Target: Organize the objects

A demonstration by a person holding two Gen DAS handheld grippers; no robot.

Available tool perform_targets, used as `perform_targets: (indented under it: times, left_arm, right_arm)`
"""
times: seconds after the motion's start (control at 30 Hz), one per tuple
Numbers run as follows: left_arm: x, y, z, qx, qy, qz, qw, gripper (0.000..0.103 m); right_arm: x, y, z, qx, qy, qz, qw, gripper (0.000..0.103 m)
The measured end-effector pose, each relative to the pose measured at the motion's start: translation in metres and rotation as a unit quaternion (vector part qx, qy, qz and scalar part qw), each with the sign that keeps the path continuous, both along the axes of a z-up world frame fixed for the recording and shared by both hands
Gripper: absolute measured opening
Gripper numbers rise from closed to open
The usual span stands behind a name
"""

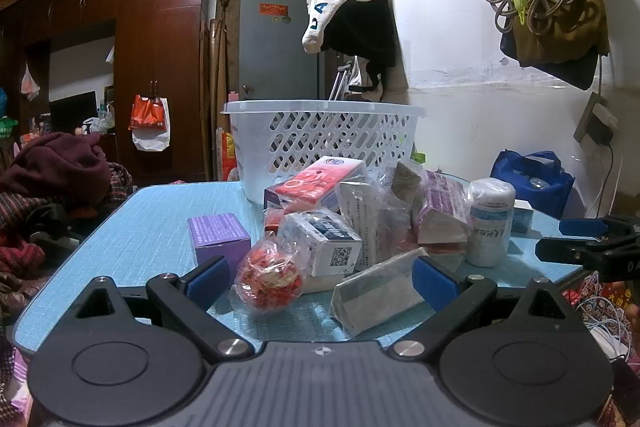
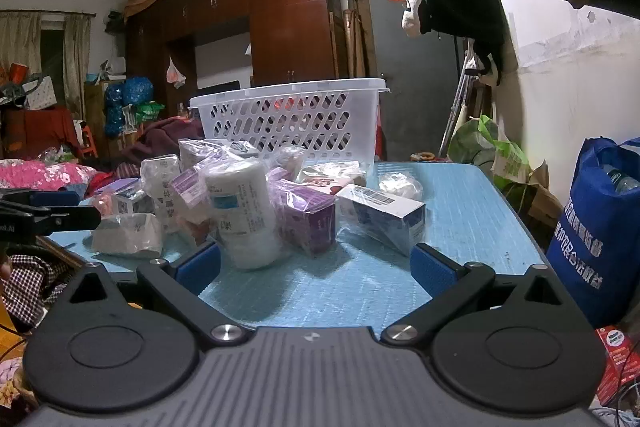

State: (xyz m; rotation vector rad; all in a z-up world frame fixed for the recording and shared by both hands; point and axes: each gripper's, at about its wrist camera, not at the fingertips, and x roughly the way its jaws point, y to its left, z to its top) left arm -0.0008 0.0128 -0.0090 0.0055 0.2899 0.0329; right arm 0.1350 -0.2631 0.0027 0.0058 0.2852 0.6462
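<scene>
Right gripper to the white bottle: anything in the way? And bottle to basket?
Nothing visible blocks the right gripper; the white bottle stands just ahead of its left finger, gripper open. Between the bottle and the white basket lies a pile of bagged boxes, including a purple box, so the bottle probably needs lifting over them.

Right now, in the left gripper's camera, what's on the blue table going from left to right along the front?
Purple box → bag of red and yellow bits → grey packet lying flat → white bottle. The white basket sits behind them all.
</scene>
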Motion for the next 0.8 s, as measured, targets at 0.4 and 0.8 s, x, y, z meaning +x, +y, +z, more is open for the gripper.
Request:
perform_targets:
  times: [0.4,0.8]
  left_arm:
    - [0.001,0.003,-0.003,0.000,0.000,0.003,1.0000,0.100]
    - [0.004,-0.014,-0.017,0.006,0.020,-0.025,0.9995,0.100]
  right_arm:
    - [-0.002,0.003,0.002,0.004,-0.010,0.015,1.000,0.103]
    - [0.000,0.041,0.011,0.006,-0.041,0.053,0.998,0.079]
